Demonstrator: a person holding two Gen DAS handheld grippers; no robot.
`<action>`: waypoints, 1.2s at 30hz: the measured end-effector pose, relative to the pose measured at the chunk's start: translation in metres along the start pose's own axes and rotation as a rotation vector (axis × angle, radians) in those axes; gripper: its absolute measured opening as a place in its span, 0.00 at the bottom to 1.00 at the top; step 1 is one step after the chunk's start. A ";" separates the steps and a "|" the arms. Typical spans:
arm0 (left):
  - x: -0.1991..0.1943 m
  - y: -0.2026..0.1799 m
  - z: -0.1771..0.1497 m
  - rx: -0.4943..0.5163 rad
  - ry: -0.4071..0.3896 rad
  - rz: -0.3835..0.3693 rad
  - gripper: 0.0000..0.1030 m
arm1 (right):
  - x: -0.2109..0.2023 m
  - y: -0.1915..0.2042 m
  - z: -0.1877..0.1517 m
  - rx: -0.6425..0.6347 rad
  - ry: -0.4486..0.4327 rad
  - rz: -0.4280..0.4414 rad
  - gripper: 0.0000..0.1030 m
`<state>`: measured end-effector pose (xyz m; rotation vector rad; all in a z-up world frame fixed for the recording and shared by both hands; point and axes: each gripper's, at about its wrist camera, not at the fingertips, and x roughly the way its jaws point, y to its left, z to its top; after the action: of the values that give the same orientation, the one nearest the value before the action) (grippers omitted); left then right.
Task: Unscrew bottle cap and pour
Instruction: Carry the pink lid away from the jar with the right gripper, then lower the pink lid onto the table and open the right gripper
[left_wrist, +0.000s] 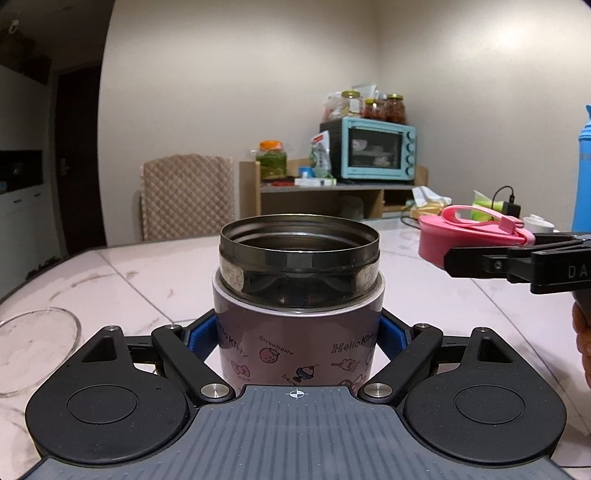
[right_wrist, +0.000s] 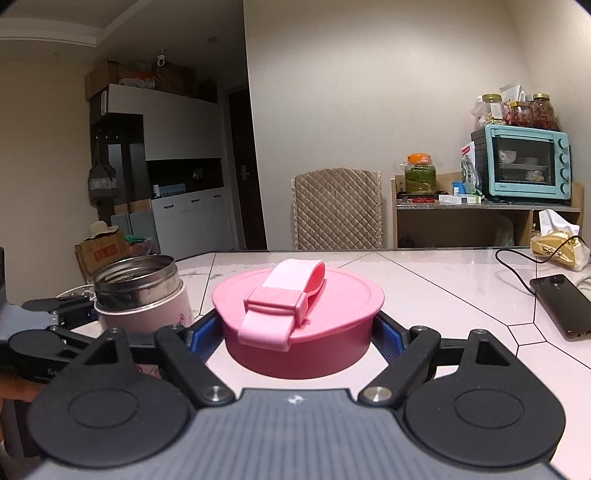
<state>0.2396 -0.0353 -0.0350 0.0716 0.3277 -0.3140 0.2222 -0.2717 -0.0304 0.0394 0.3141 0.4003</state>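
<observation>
I find the unscrewing complete. My left gripper (left_wrist: 297, 343) is clamped on the pink flask (left_wrist: 297, 332), blue pads (left_wrist: 201, 338) pressed to both sides of its body; the flask stands upright at centre of the left view, steel mouth bare and open. My right gripper (right_wrist: 297, 332) is closed around the pink cap (right_wrist: 299, 325), strap uppermost, held off the flask at about 3 o'clock of it and clear of the white table (right_wrist: 461, 295). Outstanding, in my judgement: set the cap aside and pour. A glass dish (left_wrist: 37, 347) sits at 9 o'clock, the likely receiver. I cannot tell whether the flask holds liquid.
</observation>
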 end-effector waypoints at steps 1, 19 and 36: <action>0.000 0.000 0.000 0.001 0.003 0.002 0.87 | -0.001 0.000 -0.001 0.001 0.001 0.001 0.82; -0.002 -0.002 -0.006 -0.022 0.009 0.011 0.87 | 0.001 0.004 -0.007 -0.007 0.026 -0.009 0.82; -0.001 -0.011 -0.004 -0.003 0.025 0.041 0.90 | 0.004 0.001 -0.013 -0.006 0.054 -0.048 0.82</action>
<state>0.2338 -0.0449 -0.0386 0.0793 0.3507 -0.2725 0.2214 -0.2695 -0.0441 0.0147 0.3667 0.3551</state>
